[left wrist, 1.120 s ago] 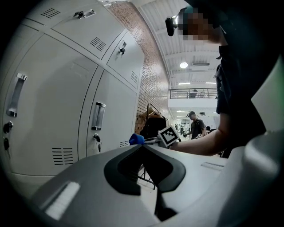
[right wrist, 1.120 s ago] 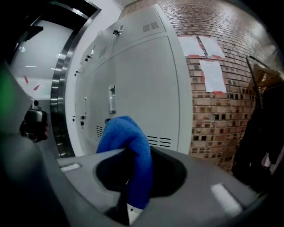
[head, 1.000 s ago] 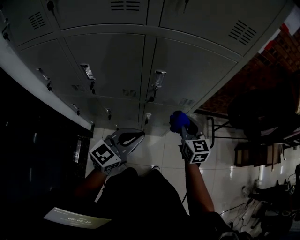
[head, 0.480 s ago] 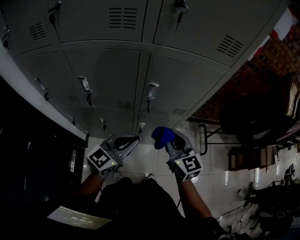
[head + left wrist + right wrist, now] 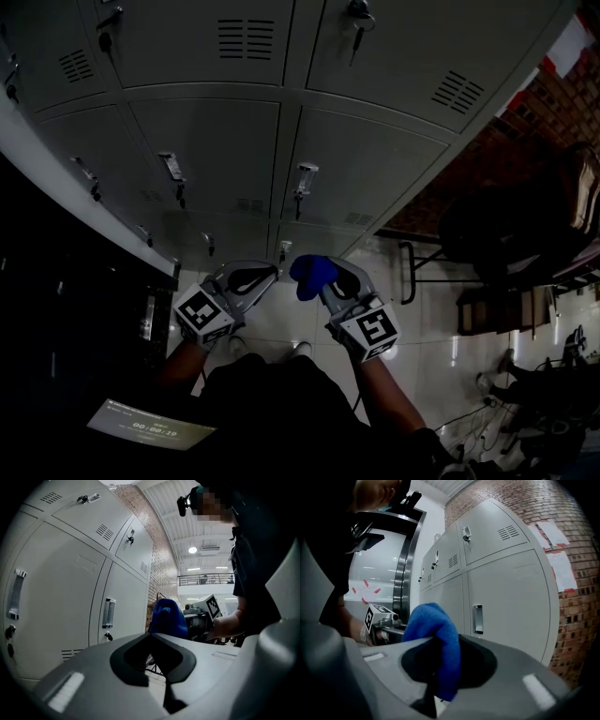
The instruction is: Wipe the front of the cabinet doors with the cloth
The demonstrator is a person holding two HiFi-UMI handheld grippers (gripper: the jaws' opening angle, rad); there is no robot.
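Grey metal cabinet doors (image 5: 361, 159) with handles and vents fill the top of the head view. A blue cloth (image 5: 311, 273) is bunched in my right gripper (image 5: 323, 279), which is shut on it and held a little short of the lowest doors. In the right gripper view the blue cloth (image 5: 436, 630) hangs over the jaws of my right gripper (image 5: 440, 672), with the cabinet doors (image 5: 506, 602) ahead. My left gripper (image 5: 249, 278) is beside it on the left, shut and empty. From the left gripper (image 5: 155, 660) I see the blue cloth (image 5: 168, 617) and the doors (image 5: 56, 597).
A brick wall (image 5: 553, 103) adjoins the cabinet's right end. Dark chairs and a metal frame (image 5: 412, 272) stand on the white tiled floor (image 5: 436, 323) at the right. A dark unit with a pale ledge (image 5: 84, 206) lines the left. The person's legs are below the grippers.
My right gripper has carried the blue cloth left and slightly down, closer to my left gripper. The left gripper has barely moved.
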